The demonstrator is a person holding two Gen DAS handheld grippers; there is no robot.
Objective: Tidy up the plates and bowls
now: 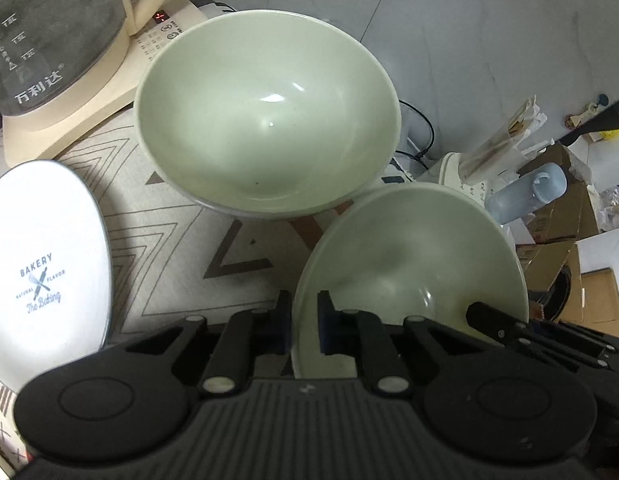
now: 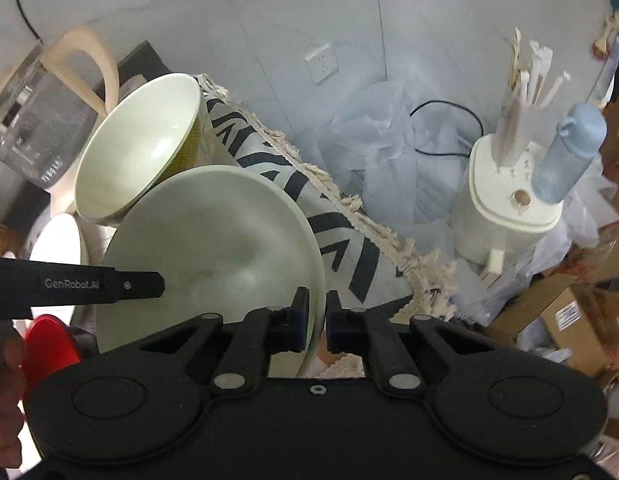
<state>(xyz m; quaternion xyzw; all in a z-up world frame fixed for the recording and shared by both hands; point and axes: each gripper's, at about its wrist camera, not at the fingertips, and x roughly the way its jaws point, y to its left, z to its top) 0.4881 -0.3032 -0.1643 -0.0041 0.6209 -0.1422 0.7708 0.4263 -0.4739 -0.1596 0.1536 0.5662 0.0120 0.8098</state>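
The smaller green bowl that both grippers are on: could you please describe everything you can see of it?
The smaller green bowl is pale green, glossy, ceramic-looking and empty. It sits on the patterned cloth near its fringed edge, beside the larger green bowl. The left gripper is shut on one side of its rim, the right gripper on the opposite side.

Both tools are matte black plastic. The left gripper [image 1: 304, 322] has a ribbed grey-black body, two round discs at its sides, linkage arms with silver pivot pins, and dark blue pads — the right gripper [image 2: 317, 320] matches, with a hex screw at centre. One finger bears white "GenRobot.AI" lettering.
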